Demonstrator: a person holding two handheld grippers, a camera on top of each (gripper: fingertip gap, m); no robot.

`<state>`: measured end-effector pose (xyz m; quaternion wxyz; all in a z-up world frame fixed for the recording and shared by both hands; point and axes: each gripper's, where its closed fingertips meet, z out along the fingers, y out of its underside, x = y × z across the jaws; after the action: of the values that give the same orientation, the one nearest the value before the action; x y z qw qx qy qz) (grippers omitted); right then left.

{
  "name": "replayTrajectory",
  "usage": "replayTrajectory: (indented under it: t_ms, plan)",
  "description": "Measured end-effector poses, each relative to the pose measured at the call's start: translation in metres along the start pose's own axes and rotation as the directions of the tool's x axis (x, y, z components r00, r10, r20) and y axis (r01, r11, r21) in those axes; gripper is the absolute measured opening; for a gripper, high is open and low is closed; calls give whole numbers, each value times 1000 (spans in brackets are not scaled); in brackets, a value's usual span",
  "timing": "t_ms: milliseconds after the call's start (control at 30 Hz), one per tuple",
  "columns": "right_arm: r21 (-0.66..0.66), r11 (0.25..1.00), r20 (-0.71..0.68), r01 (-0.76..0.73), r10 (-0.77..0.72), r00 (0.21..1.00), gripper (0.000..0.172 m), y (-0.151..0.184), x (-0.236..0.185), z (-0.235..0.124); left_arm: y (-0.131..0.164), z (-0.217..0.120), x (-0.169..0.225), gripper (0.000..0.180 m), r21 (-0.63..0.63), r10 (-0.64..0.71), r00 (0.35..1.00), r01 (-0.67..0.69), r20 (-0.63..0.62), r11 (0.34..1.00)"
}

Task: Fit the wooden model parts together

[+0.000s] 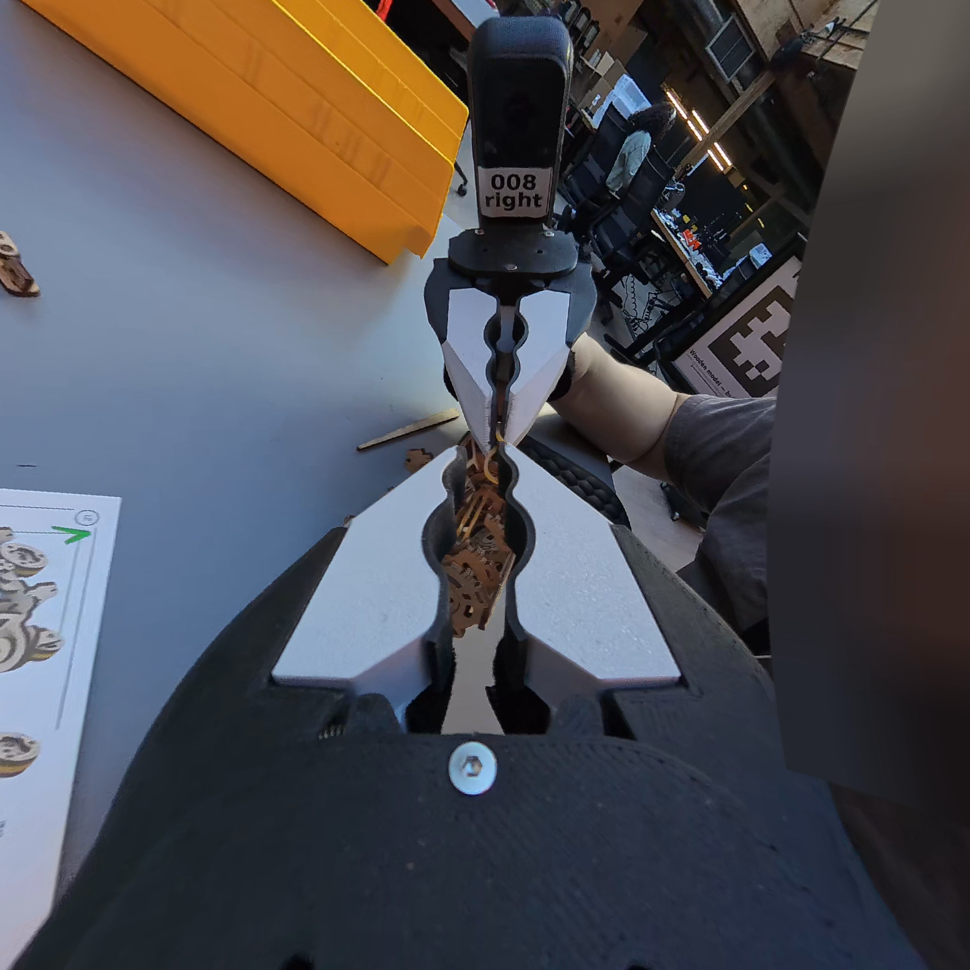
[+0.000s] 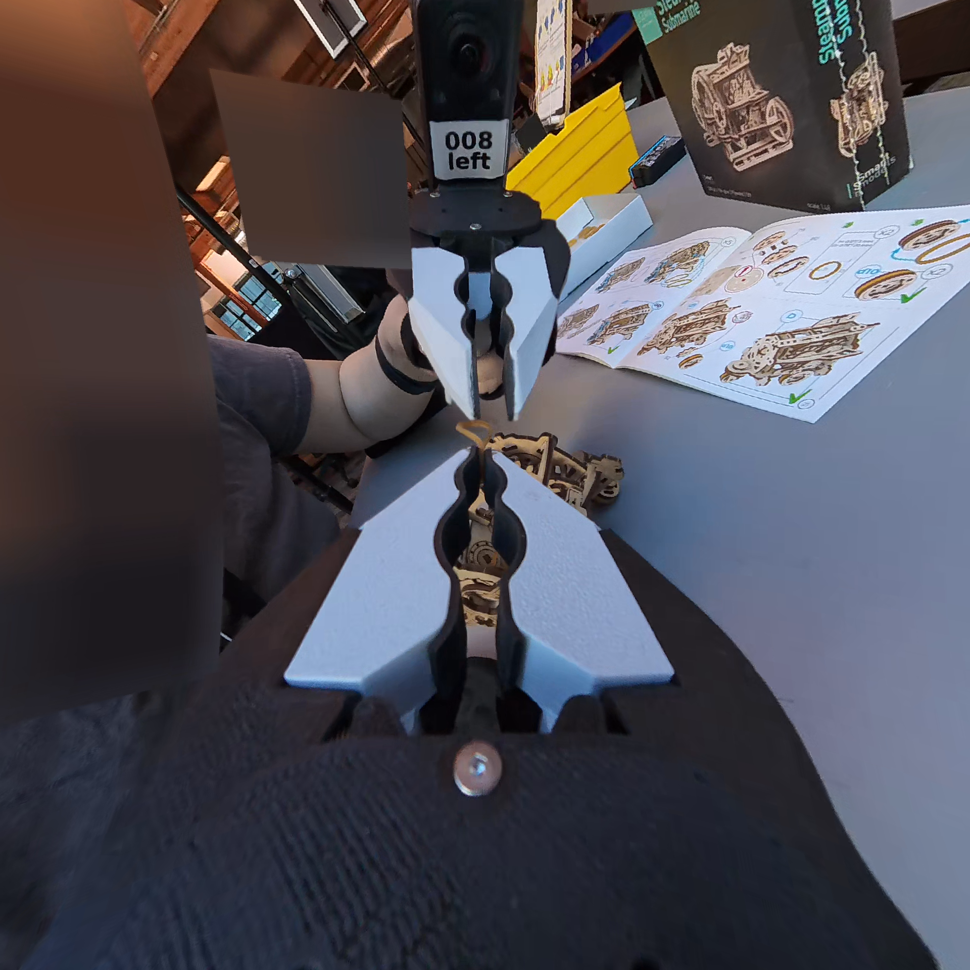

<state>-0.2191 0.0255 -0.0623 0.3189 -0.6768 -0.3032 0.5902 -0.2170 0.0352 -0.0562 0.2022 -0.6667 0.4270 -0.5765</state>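
1. A grey table top (image 1: 183,341) fills the left of the left wrist view.
2. Upper right of that view: a workshop with black office chairs (image 1: 619,210), cluttered workbenches (image 1: 698,246) and strip lights (image 1: 693,126) overhead.
3. Upper left of the right wrist view: wooden beams (image 2: 173,58) and a paned window (image 2: 246,304), lit by daylight.
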Motion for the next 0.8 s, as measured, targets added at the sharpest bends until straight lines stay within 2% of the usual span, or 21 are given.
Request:
replayTrajectory:
  t_ms: [200,367,467,600,733,800]
  plan:
    - [-110,991,-93,76,-87,992,0,16,10,5,3,-14,-14,21,-27,72,996,-70,55,997]
    - [-245,916,-164,318,-362,917,0,22,8,5,6,-17,-21,26,-30,57,998,-56,39,998]
    - [-311,873,-201,376,-447,872,0,24,9,4,6,-15,-15,27,-29,42,999,-42,-9,999]
    - [-283,914,-219,291,-357,908,0,23,11,7,8,-8,3,30,-44,101,993,-104,-59,994]
    - [-235,945,-204,227,-276,939,0,19,10,7,16,1,2,31,-114,173,985,-171,3,979]
    - [-241,942,-205,235,-286,936,0,19,10,6,19,5,0,15,-138,197,980,-192,29,972]
